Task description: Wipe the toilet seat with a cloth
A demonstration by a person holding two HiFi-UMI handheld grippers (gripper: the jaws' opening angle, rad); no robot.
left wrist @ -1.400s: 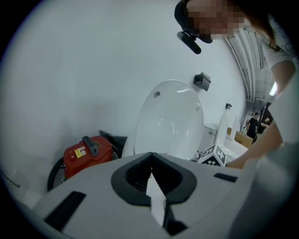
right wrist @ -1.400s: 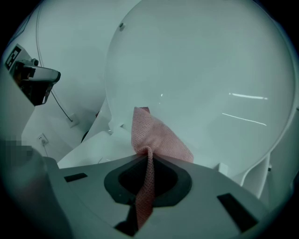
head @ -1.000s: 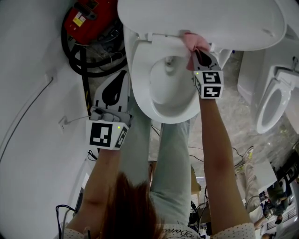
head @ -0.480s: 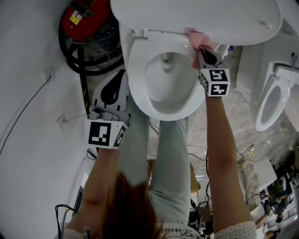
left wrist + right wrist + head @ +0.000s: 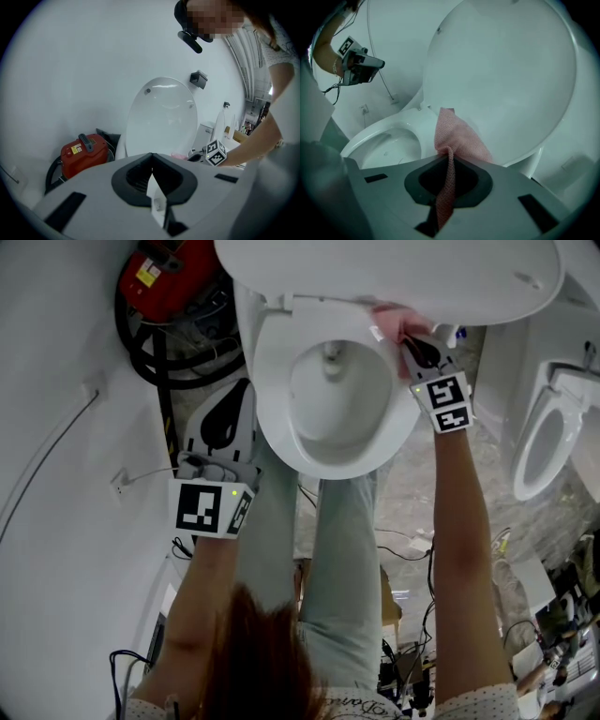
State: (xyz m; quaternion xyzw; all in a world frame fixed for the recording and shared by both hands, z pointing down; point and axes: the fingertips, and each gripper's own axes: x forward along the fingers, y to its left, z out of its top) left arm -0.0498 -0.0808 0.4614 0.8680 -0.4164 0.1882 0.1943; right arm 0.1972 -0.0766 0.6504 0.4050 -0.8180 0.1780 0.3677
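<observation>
My right tongs (image 5: 410, 341) are clamped on the pink cloth (image 5: 386, 319). The right gripper view shows it pinched in a fold between the two jaws, with a strip trailing back toward the camera and the rest bunched out ahead. That bunch is pressed against the toilet seat (image 5: 272, 399) at its back right corner, just where the raised lid (image 5: 394, 277) meets it at the hinge. So the cloth is on the job.

My left tongs (image 5: 220, 427) are together with nothing between them. They hang off the left side of the toilet, well apart from the seat and above the floor, near the red machine (image 5: 164, 273) and its black hose. They have no part in the wiping at this point.

As for progress, the wipe looks under way rather than finished. The cloth sits at one end of the ring, and the right side, the front curve and the whole left side lie open in front of me. I cannot tell from the surface which stretches have been covered. The seat is plain white all round, with no wet streak or mark to go by, and the bowl (image 5: 333, 399) gives no clue either. My guess is that most of the ring is left: bring the cloth forward along the right side, round the front and back up the left to the hinge. After that, only lifting the cloth clear remains.
</observation>
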